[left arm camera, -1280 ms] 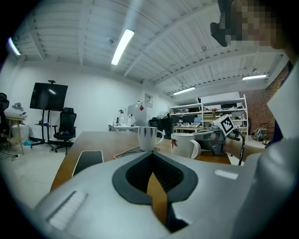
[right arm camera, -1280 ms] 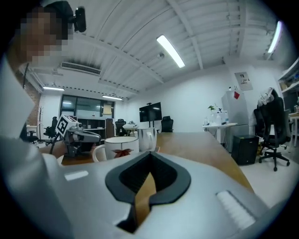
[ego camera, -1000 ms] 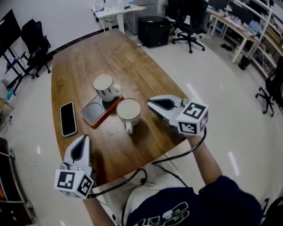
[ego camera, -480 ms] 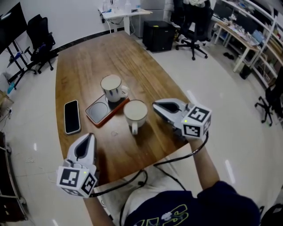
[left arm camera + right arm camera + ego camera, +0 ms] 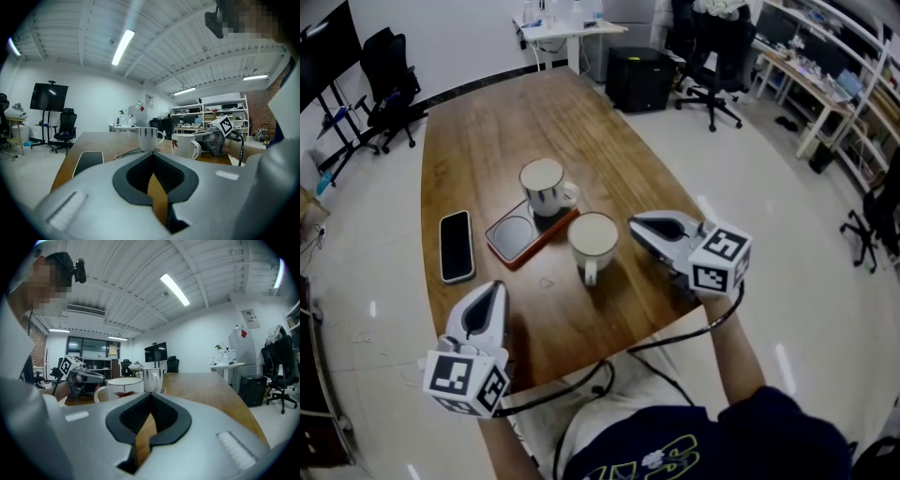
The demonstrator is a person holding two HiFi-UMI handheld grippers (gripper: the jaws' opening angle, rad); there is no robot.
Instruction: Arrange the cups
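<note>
left gripper (image 5: 494, 289) at table (image 5: 487, 141) edge, right gripper (image 5: 635, 224) beside cup (image 5: 592, 236); both seemingly level; fingers together, empty

Left gripper (image 5: 153, 161): fills the bottom of the shot, dark pads pressed together, nothing between them.
Table (image 5: 96, 140): brown wood, running away ahead of the jaws.
Phone (image 5: 88, 161): dark, flat on the table, left of the jaws.
Tray (image 5: 127, 152): orange-edged, low, just past the jaw tips.
Striped mug (image 5: 148, 138): white with dark stripes, upright on the tray, handle to the right.
Leaf mug (image 5: 183, 146): white with a red leaf, upright just right of the striped one, handle to the right.
Right gripper (image 5: 202, 136): right behind the leaf mug, marker cube on top, cable hanging.
Background: screen (image 5: 48, 97) on a stand, office chair (image 5: 64, 127), shelves (image 5: 220, 115), ceiling light (image 5: 123, 47) lit.
</note>
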